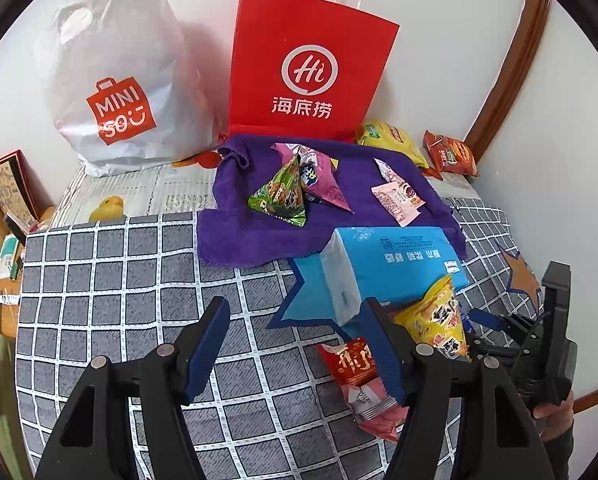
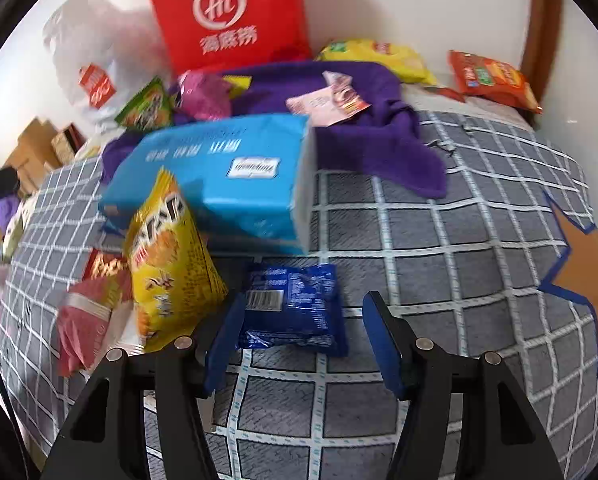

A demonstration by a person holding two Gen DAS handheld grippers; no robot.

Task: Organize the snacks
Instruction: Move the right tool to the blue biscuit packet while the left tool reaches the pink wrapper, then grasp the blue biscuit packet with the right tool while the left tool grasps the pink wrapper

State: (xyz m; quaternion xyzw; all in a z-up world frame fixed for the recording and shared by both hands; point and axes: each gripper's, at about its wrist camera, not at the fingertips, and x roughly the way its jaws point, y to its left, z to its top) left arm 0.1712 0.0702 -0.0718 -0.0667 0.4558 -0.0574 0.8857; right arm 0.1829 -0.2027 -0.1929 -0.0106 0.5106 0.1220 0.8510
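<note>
My left gripper (image 1: 295, 344) is open and empty above the checked cloth. A red-and-pink snack packet (image 1: 361, 384) lies by its right finger, next to a yellow snack bag (image 1: 439, 324). My right gripper (image 2: 305, 340) is open, its fingers on either side of a blue snack packet (image 2: 295, 304) lying on the cloth. The yellow bag (image 2: 171, 264) and the red-and-pink packet (image 2: 89, 316) lie to its left. On a purple towel (image 1: 255, 232) lie a green triangular packet (image 1: 281, 196), a pink packet (image 1: 319, 176) and a pale pink packet (image 1: 397, 196).
A blue tissue pack (image 1: 391, 264) lies mid-table. A red paper bag (image 1: 307, 68) and a white plastic bag (image 1: 115, 80) stand against the wall. A yellow chip bag (image 2: 375, 58) and an orange snack bag (image 2: 491, 78) lie at the back right. Boxes (image 2: 39, 148) stand off the left edge.
</note>
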